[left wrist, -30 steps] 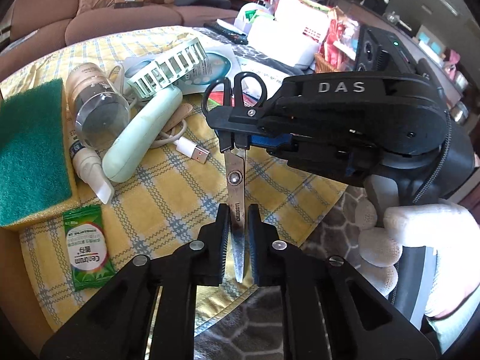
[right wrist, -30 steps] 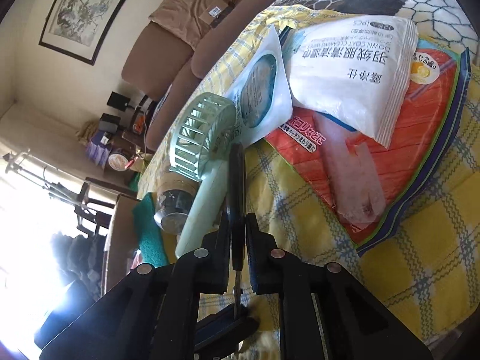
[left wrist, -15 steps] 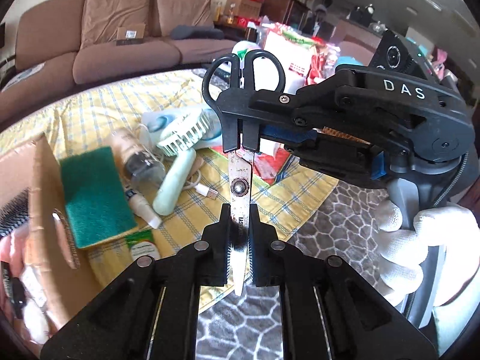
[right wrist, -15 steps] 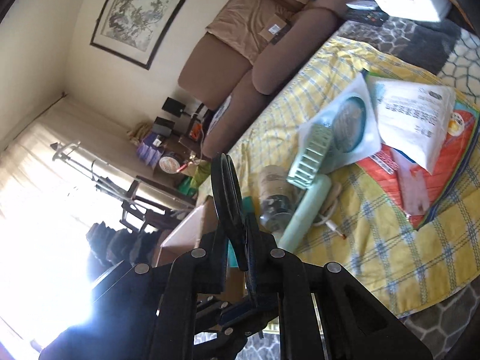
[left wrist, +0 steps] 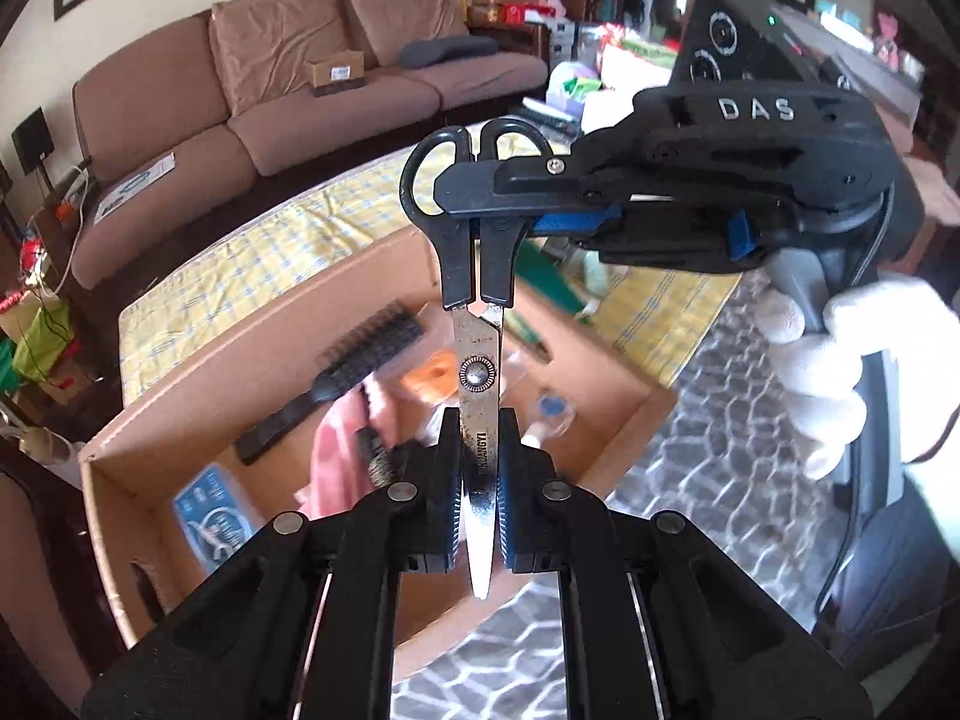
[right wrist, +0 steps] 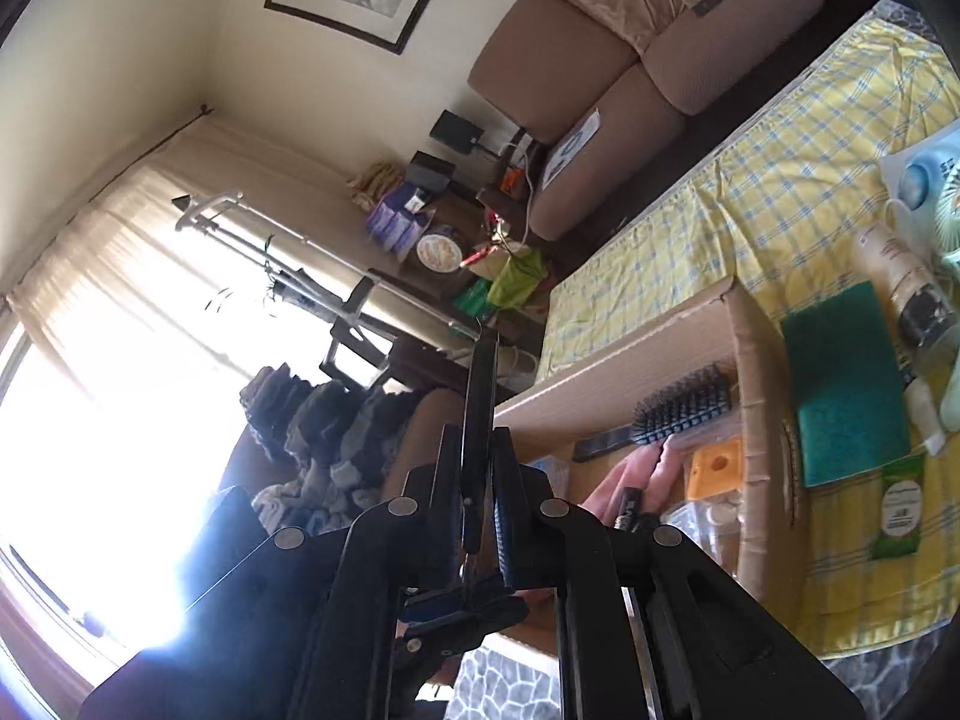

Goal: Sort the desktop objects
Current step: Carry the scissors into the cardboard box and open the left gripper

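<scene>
Black-handled scissors hang in the air above an open cardboard box. My left gripper is shut on the steel blades. My right gripper, coming in from the right in a white-gloved hand, is shut on the black handles. In the right wrist view the scissors show edge-on between my right gripper's pads. The box holds a black hairbrush, a pink cloth, an orange item and a blue packet.
Beside the box on the yellow checked cloth lie a green sponge, a bottle, a green sachet and a mint fan. A brown sofa stands behind. A patterned grey cover lies right of the box.
Both grippers have risen and carried the scissors leftward, from over the yellow cloth to above the open cardboard box. The grip on blades and handles is the same.
</scene>
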A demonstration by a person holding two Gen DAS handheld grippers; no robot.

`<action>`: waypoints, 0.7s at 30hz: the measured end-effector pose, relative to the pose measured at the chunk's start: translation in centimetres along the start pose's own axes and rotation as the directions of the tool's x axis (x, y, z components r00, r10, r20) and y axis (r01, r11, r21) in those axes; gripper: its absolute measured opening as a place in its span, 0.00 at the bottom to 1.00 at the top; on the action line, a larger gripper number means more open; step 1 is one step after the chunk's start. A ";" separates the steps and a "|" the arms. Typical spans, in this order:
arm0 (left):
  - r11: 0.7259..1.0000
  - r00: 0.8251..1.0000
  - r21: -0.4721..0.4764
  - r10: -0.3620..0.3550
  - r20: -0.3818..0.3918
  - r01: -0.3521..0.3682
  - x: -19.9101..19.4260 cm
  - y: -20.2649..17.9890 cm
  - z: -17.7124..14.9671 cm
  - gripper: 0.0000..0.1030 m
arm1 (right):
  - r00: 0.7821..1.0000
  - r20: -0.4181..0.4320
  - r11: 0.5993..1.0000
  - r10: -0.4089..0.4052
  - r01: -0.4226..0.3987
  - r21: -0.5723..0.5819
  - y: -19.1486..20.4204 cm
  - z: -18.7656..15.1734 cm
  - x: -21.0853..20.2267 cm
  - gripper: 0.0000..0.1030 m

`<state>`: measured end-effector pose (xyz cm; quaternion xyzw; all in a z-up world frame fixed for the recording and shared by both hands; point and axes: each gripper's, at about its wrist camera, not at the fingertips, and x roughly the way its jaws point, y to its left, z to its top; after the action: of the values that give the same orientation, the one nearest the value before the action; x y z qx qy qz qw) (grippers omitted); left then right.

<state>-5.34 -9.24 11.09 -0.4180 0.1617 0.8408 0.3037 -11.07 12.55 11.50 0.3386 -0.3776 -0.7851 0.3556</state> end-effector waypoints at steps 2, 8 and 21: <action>1.000 0.999 0.012 0.016 -0.048 -0.016 0.4 1.3 -1.2 0.09 | 0.999 -0.032 1.000 -0.015 0.015 0.016 0.0 -0.9 2.5 0.10; 0.998 0.992 -0.041 0.048 -0.118 -0.053 1.9 5.0 -4.1 0.18 | 0.948 -0.148 0.957 -0.281 0.265 -0.117 0.1 -3.5 7.0 0.19; 0.988 0.996 -0.122 0.089 -0.021 -0.091 -2.0 4.9 -2.5 0.61 | 0.806 -0.063 0.747 -0.588 0.511 -0.425 2.9 -4.4 3.7 0.62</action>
<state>-6.10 -15.06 11.26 -0.4346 0.1305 0.8588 0.2379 -8.63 6.66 10.79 0.4320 -0.0611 -0.8768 0.2020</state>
